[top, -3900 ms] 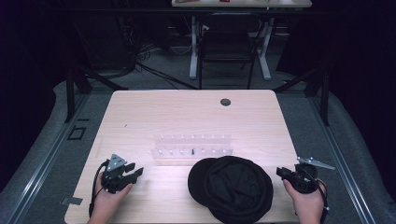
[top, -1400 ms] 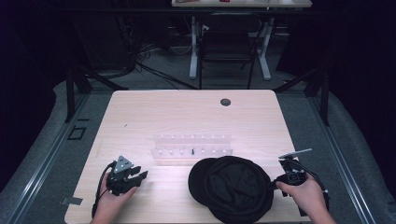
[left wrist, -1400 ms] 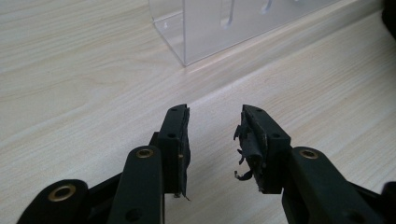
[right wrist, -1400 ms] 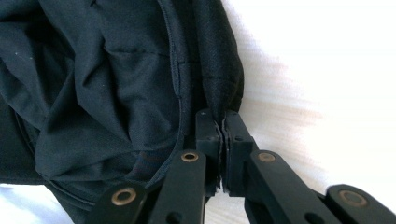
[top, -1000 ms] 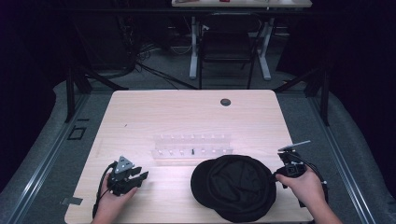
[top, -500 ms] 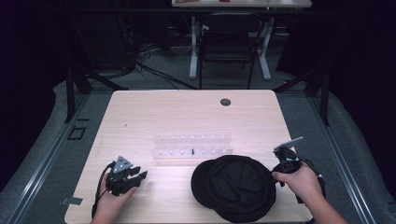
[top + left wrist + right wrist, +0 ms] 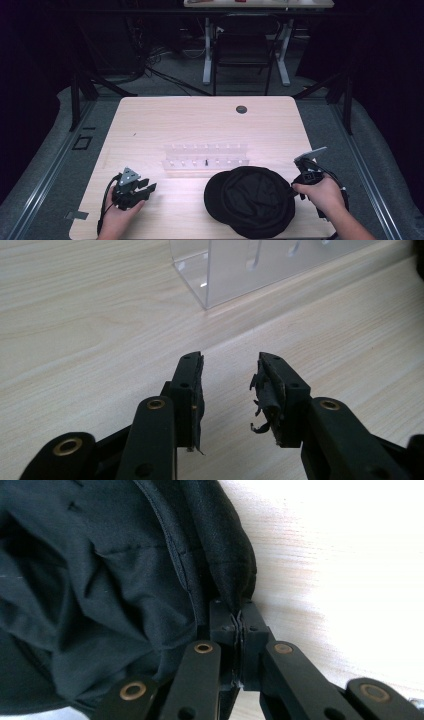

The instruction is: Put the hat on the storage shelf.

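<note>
A black cloth cap (image 7: pixel 250 200) lies near the table's front edge, right of centre. My right gripper (image 7: pixel 298 186) is at its right rim, and in the right gripper view the jaws are shut on the cap's edge (image 7: pixel 235 587). My left gripper (image 7: pixel 142 190) rests at the front left, apart from the cap. Its jaws stand open in the left gripper view (image 7: pixel 230 377), with nothing but bare wood between them and worn pads (image 7: pixel 265 390).
A clear acrylic rack (image 7: pixel 206 156) with small pegs stands across the table's middle, just behind the cap; its corner (image 7: pixel 220 275) is ahead of my left gripper. A dark round grommet (image 7: pixel 241 109) sits in the far tabletop. A chair (image 7: pixel 242 50) stands beyond the table.
My right gripper has moved left and slightly away from me to the cap's right rim and closed on it. The cap has shifted a little. The left gripper has barely moved.
</note>
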Action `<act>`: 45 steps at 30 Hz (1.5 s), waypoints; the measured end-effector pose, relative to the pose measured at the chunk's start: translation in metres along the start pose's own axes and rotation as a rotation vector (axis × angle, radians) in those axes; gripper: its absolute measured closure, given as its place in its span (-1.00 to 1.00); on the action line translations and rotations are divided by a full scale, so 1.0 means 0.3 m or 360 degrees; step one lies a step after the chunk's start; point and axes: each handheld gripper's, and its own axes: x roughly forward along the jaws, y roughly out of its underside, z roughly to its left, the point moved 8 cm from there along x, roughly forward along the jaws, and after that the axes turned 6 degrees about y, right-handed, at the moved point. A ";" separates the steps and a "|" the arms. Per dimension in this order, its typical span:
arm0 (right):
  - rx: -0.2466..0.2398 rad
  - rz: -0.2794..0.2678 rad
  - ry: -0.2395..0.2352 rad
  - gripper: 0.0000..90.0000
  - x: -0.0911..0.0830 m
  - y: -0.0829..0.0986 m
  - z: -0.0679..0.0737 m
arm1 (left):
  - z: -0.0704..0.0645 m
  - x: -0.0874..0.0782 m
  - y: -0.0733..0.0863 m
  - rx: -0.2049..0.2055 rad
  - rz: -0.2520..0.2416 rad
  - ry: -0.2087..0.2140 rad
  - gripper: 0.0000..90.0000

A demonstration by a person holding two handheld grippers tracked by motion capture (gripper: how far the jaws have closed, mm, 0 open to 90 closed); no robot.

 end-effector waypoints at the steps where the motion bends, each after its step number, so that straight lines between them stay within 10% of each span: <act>1: -0.0031 0.0009 -0.0006 0.96 -0.007 0.001 -0.005 | 0.001 0.000 0.000 0.0000 0.0001 -0.0001 0.40; 45: -0.0137 -0.0071 -0.0350 0.97 -0.457 -0.031 0.222 | 0.006 -0.002 0.005 -0.0020 0.0008 0.0003 0.35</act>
